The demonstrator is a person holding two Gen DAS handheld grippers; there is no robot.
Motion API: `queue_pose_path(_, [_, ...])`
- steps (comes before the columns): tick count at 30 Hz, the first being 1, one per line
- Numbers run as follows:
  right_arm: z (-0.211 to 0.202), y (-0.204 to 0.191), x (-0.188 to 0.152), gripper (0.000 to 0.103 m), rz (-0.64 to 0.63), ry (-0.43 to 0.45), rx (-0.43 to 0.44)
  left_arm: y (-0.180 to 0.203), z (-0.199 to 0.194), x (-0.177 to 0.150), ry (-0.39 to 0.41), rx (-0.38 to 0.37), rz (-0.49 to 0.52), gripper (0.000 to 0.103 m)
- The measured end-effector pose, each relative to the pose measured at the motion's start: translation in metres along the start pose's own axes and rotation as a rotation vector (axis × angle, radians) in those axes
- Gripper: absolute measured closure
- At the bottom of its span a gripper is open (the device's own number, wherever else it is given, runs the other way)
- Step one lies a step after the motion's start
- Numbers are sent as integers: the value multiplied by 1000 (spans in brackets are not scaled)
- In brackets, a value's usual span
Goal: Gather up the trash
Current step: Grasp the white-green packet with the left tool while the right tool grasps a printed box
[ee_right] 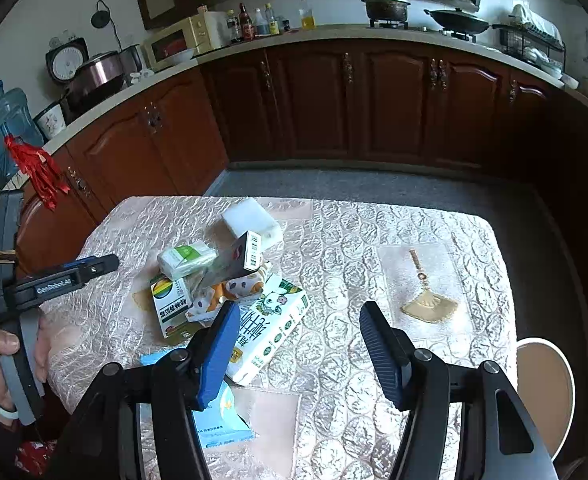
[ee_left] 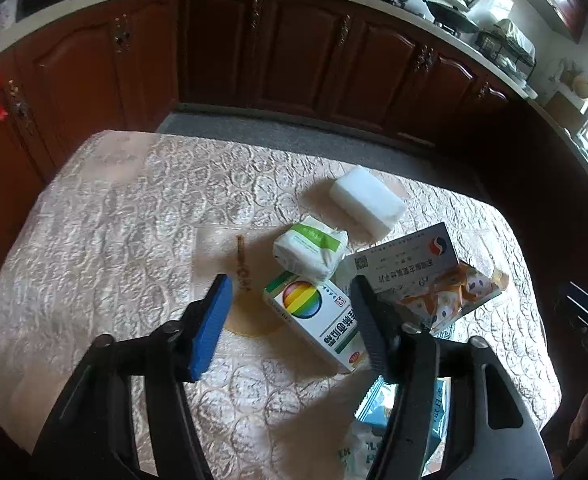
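A: Progress? 
B: Nothing collected yet. Trash pile [ee_right: 222, 292] sits together on the table [ee_right: 373, 240]; no bin visible. 
A: Tools? 
B: Left gripper [ee_left: 290, 312] parted around the rainbow box [ee_left: 313, 320], no contact. Right gripper [ee_right: 299, 340] parted, empty.

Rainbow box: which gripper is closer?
Left. The left gripper hangs open right over the rainbow box; the right gripper is open farther off, beyond the milk carton.

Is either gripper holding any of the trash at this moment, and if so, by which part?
Nothing is held. The left gripper is open over the rainbow-printed box without clamping it; the right gripper is open above the tablecloth.
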State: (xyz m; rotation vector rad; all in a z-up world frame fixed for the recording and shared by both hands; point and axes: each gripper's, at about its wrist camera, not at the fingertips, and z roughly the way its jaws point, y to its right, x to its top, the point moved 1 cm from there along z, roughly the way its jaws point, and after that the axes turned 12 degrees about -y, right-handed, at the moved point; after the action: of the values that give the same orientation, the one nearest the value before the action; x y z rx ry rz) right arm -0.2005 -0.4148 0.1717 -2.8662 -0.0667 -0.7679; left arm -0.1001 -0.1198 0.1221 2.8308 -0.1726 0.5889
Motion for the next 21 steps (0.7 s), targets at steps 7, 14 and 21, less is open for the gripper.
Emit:
queue_pose_path(7, [26,-2,10,42,26,-63,56,12,35,23,-70,-56,31,38])
queue_pose_path(14, [54,-7,26,42,43,-113,88,21,74,49,-139,-50,84,38])
queue_pose_path(21, [89,-14,44,42,84,-171,158,25,107,62,-198,35,163,38])
